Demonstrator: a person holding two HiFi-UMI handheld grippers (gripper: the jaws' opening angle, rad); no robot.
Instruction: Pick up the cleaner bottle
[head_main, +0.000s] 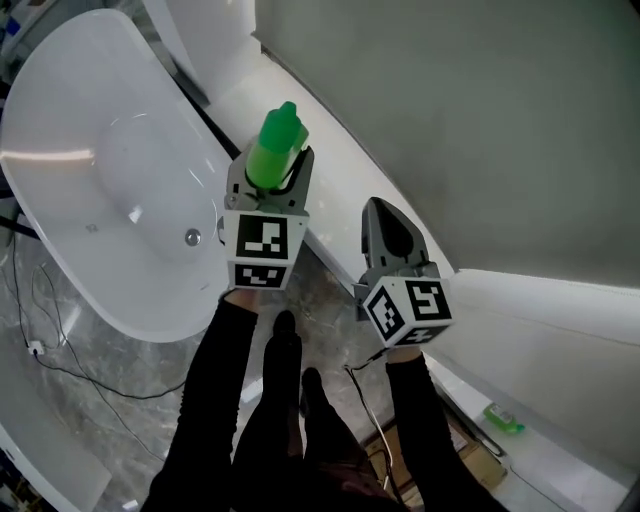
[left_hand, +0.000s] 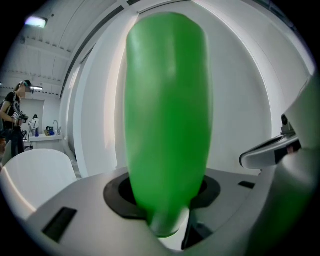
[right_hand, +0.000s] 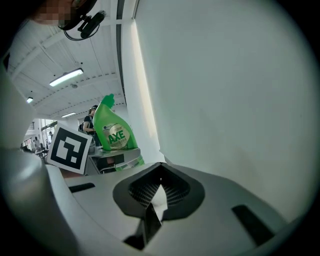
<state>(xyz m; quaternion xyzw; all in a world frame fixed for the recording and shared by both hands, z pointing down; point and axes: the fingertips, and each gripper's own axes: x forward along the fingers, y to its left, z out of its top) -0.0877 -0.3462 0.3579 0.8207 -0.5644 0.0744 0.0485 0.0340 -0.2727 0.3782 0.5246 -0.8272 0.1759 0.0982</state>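
The left gripper (head_main: 273, 186), at centre frame, grips a bottle (head_main: 278, 140) between its jaws. The right gripper (head_main: 378, 206), lower right of it, is closed and empty. Both black-sleeved arms (head_main: 215, 400) extend from the bottom edge.

- Bright, even indoor light; a ceiling strip lamp (right_hand: 66, 77) glows in the right gripper view.
- Glare streaks the white bathtub (head_main: 60, 155).
- The cleaner bottle (left_hand: 167, 125) blurs close to the lens; both gripper views bend, corners black.
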